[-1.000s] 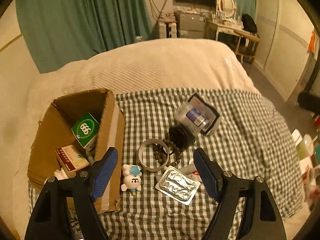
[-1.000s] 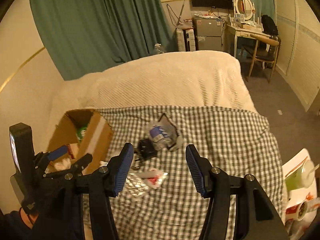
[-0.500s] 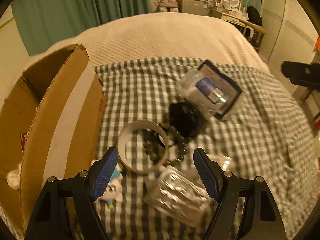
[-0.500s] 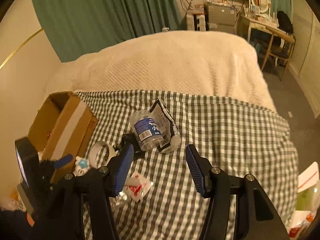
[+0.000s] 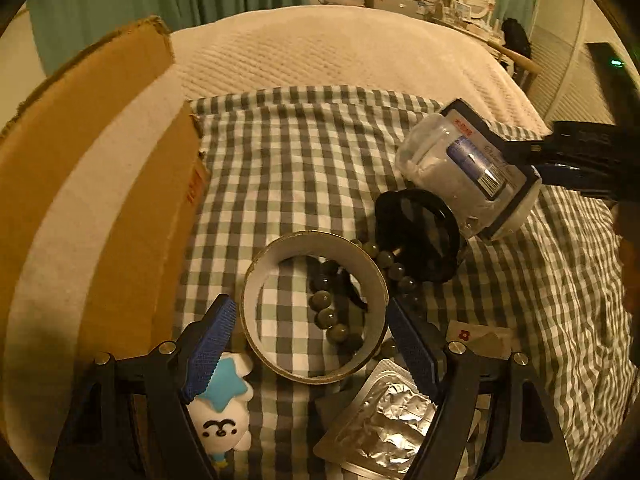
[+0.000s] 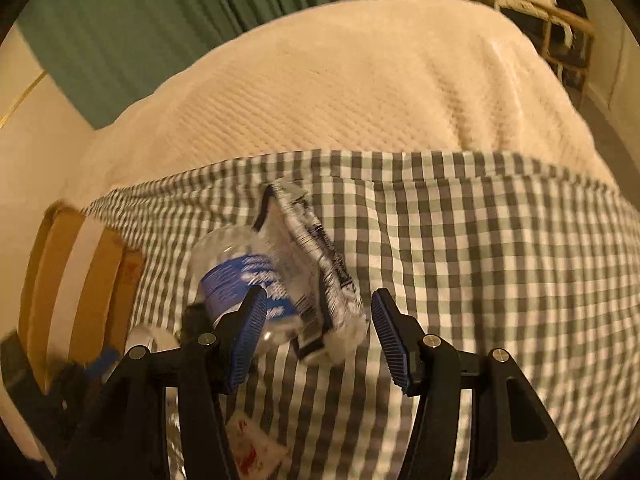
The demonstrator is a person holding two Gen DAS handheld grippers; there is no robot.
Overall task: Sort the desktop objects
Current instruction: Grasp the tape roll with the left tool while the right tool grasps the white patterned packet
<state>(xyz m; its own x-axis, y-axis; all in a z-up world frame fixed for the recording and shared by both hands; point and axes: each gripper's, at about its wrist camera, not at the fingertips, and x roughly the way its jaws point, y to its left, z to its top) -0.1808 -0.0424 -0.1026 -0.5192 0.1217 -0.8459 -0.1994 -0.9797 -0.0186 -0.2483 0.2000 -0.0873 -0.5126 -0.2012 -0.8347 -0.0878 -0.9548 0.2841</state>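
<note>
My left gripper [image 5: 310,338] is open, its jaws standing either side of a tape roll [image 5: 256,336] that lies flat on the checked cloth. A bead bracelet [image 5: 332,318] lies partly inside the roll. A black lid [image 5: 416,236], a clear plastic bottle with a blue label [image 5: 444,168] and a dark-edged packet [image 5: 516,184] lie beyond. A white plush toy [image 5: 224,420] and a foil blister pack [image 5: 380,424] lie near the fingers. My right gripper [image 6: 318,330] is open just over the bottle [image 6: 240,276] and packet [image 6: 320,272].
An open cardboard box [image 5: 92,184] stands at the left, also in the right wrist view [image 6: 76,280]. A small red-printed sachet [image 5: 476,336] lies right of the left gripper. The cream bedspread [image 5: 328,52] stretches beyond the checked cloth [image 5: 300,152].
Both grippers have moved down and forward. The left one now straddles the tape roll; the right one has closed in on the bottle and packet. Both stay open.
</note>
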